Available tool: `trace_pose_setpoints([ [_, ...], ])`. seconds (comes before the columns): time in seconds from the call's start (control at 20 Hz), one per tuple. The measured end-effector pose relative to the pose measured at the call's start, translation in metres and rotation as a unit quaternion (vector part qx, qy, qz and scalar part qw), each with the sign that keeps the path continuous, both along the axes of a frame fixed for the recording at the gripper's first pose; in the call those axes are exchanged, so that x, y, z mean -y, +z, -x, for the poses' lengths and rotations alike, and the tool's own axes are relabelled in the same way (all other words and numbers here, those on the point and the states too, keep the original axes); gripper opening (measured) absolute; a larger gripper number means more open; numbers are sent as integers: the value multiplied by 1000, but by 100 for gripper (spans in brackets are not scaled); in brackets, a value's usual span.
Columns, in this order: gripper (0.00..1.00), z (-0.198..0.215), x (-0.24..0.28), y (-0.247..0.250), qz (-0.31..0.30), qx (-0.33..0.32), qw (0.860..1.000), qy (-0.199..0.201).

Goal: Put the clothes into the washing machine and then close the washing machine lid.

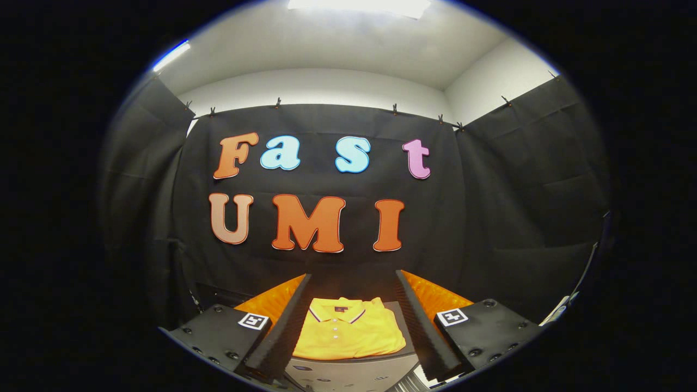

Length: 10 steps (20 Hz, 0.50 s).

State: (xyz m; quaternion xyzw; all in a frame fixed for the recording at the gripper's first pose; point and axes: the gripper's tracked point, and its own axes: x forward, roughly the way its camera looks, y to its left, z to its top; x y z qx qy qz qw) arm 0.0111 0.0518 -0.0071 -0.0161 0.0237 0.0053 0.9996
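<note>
A folded yellow polo shirt (347, 330) with a dark-trimmed collar lies flat on a dark surface (404, 348), just ahead of my fingers and framed by the gap between them. My gripper (353, 280) is open, its two fingers spread wide to either side of the shirt and touching nothing. A pale grey panel (348, 374) shows below the shirt, close under the fingers; whether it belongs to the washing machine I cannot tell.
Black cloth walls (517, 218) close in the booth behind and on both sides of the shirt. White wall and a ceiling light (359, 6) sit above the cloth. A pale object (561, 309) shows low beside the right finger.
</note>
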Motion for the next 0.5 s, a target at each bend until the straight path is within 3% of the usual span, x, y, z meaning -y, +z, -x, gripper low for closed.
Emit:
trace_pose_setpoints([
  [0.25, 96, -22, -3, 1, -21, 15, 1000, -9],
  [0.5, 96, -91, -34, -52, -36, -58, 997, 23],
])
